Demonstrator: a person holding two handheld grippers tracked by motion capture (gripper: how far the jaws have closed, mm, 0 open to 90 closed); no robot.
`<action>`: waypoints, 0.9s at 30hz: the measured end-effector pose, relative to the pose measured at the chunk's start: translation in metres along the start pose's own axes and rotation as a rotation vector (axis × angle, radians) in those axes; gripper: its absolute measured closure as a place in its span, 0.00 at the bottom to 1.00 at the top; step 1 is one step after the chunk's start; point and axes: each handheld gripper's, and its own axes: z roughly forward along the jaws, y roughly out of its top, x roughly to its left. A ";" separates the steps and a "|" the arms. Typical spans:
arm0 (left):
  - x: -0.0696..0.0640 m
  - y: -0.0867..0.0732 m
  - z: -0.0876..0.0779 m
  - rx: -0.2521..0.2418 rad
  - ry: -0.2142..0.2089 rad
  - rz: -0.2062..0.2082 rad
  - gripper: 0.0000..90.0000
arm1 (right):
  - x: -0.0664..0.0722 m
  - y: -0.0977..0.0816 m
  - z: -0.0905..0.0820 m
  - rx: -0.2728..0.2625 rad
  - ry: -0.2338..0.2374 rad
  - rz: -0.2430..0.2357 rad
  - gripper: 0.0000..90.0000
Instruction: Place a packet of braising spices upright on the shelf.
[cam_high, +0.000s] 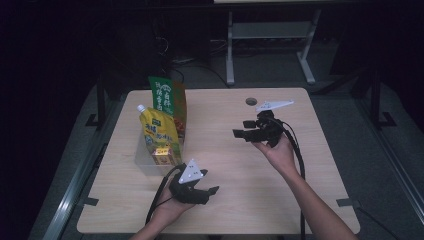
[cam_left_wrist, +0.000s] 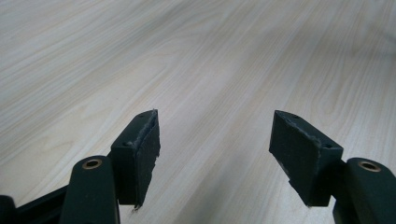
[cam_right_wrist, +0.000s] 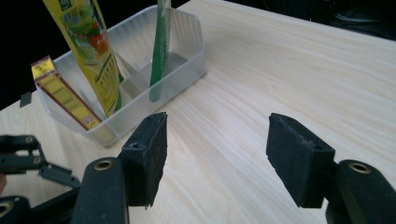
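The room is dark, and light falls mostly on the counter (cam_high: 300, 150), a pale wood-grain top with rounded corners and a small round hole (cam_high: 251, 101) near its far edge. Around it lies a grey floor (cam_high: 380, 170). Behind stands a white metal frame (cam_high: 270, 35) with two legs.

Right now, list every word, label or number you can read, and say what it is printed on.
Green packet: pale characters, too blurred to read.
Yellow spouted pouch: printing too small to read.
Small brown-and-yellow box: label illegible.
Nothing can be quoted.
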 end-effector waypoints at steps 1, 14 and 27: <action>0.000 0.000 0.000 -0.001 0.001 0.000 0.36 | 0.000 -0.002 -0.002 0.003 -0.001 0.004 0.41; -0.001 -0.001 0.001 0.001 0.001 -0.011 0.36 | -0.006 -0.032 -0.022 -0.002 0.001 0.038 0.41; -0.001 -0.002 0.001 -0.012 0.004 -0.013 0.35 | -0.010 -0.062 -0.046 -0.005 -0.013 0.068 0.40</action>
